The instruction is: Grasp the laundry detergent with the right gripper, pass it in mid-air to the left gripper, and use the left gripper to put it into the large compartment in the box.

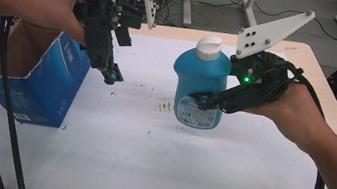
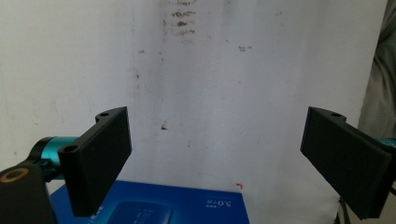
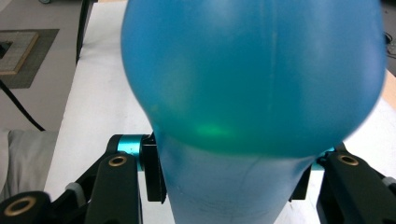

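While the right gripper [image 1: 204, 101] clamped the upright blue bottle [image 1: 201, 81] low on its body above mid-table, the open box [image 1: 40, 75] lay well off to its left, just beside the left gripper [image 1: 112, 73], whose jaws gaped empty.

A light wooden table [image 1: 313, 60] is covered by a white cloth [image 1: 146, 162] marked with small brown stains near its middle. An open blue cardboard box [image 1: 52, 82] stands on the cloth near the table's left edge, toward the far side.
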Demonstrator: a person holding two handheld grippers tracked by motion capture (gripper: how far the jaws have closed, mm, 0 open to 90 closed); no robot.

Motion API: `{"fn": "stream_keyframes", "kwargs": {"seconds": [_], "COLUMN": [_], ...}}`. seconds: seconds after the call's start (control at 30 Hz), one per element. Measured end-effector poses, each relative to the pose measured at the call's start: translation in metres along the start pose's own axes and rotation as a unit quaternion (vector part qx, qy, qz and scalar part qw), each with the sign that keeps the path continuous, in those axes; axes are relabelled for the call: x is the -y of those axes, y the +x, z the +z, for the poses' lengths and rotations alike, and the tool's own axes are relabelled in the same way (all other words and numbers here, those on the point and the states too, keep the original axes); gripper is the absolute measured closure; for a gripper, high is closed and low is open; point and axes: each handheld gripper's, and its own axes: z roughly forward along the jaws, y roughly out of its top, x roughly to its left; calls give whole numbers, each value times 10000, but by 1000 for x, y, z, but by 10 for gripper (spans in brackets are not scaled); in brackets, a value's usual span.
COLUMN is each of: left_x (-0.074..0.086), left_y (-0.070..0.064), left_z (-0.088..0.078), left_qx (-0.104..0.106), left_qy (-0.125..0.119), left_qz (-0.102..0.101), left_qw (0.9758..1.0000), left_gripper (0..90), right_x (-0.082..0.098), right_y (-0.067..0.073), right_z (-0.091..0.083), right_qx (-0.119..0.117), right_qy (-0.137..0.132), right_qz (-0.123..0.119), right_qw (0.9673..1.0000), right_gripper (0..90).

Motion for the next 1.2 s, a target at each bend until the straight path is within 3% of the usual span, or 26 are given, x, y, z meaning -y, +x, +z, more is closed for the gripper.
{"fn": "stream_keyframes", "kwargs": {"seconds": [0.13,0.37,1.2], "left_x": [-2,-7,-27], "left_y": [-3,-9,-24], "left_z": [-2,-7,-14], "left_qx": [-35,-24,121], "left_qy": [0,-83,-388], "left_qz": [5,71,320], "left_qw": [10000,9999,9987], "left_gripper": [87,87,87], "right_x": [-4,-6,-27], "right_y": [-1,0,4], "right_z": [8,25,62], "right_qx": [27,-170,-413], "right_qy": [54,214,184], "right_qz": [-5,-14,-126], "right_qw": [10000,9996,9989], "right_gripper": [456,456,455]}}
